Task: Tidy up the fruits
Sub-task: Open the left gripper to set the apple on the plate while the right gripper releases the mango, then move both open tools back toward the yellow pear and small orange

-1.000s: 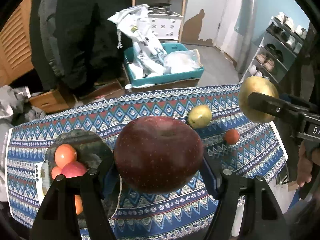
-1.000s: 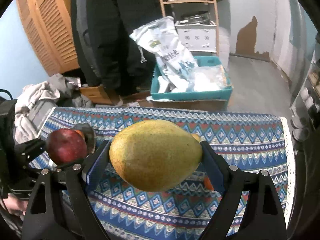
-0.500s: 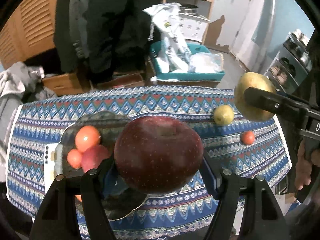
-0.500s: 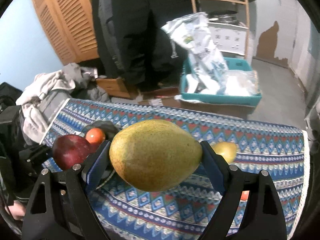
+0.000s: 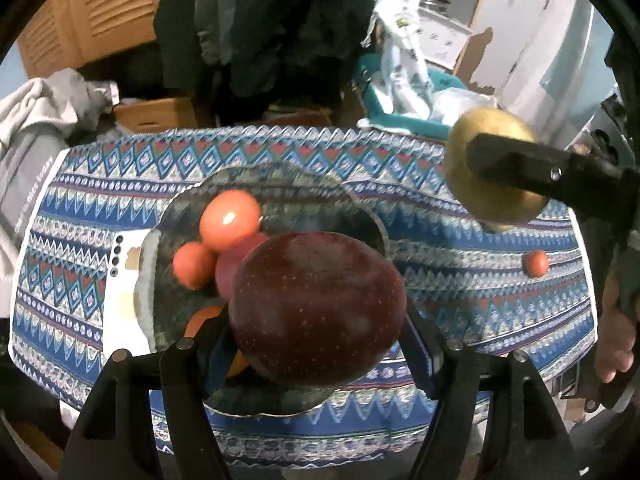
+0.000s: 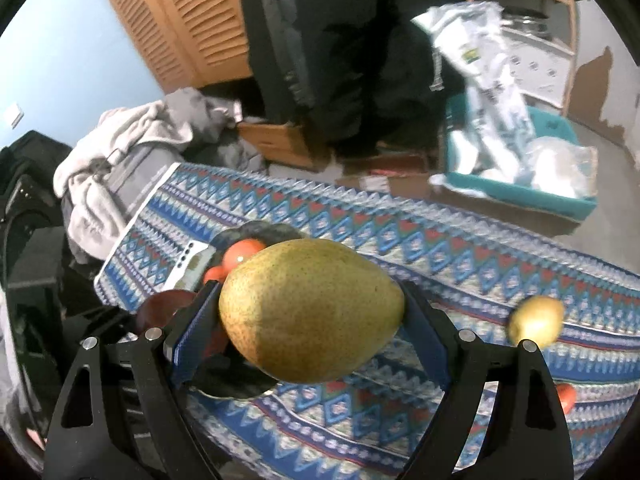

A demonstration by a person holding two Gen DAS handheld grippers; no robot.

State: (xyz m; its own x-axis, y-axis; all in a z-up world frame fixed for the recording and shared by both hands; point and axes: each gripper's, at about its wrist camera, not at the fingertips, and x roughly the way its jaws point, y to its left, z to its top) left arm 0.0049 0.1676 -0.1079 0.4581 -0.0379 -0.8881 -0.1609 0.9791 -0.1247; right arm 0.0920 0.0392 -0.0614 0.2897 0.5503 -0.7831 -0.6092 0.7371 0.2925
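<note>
My left gripper (image 5: 318, 350) is shut on a dark red apple (image 5: 320, 308), held just above the dark glass plate (image 5: 320, 208). The plate holds several orange and red fruits (image 5: 229, 220). My right gripper (image 6: 312, 320) is shut on a yellow-green pear (image 6: 310, 312), hovering to the right of the plate (image 6: 256, 230); the same pear (image 5: 494, 176) shows at the right of the left wrist view. A small yellow fruit (image 6: 536, 320) and a small orange fruit (image 5: 536, 263) lie on the patterned tablecloth (image 5: 460, 276).
A white card (image 5: 122, 280) lies under the plate's left rim. Beyond the table are a teal bin with plastic bags (image 6: 520, 168), a cardboard box (image 5: 156, 114), grey clothes (image 6: 132, 148) and a standing person in dark clothing (image 6: 340, 52). A hand (image 5: 614, 332) holds the right gripper.
Both grippers have swung left toward the plate and dropped a little. The apple now hangs over the plate, and the pear has come closer to its right side.
</note>
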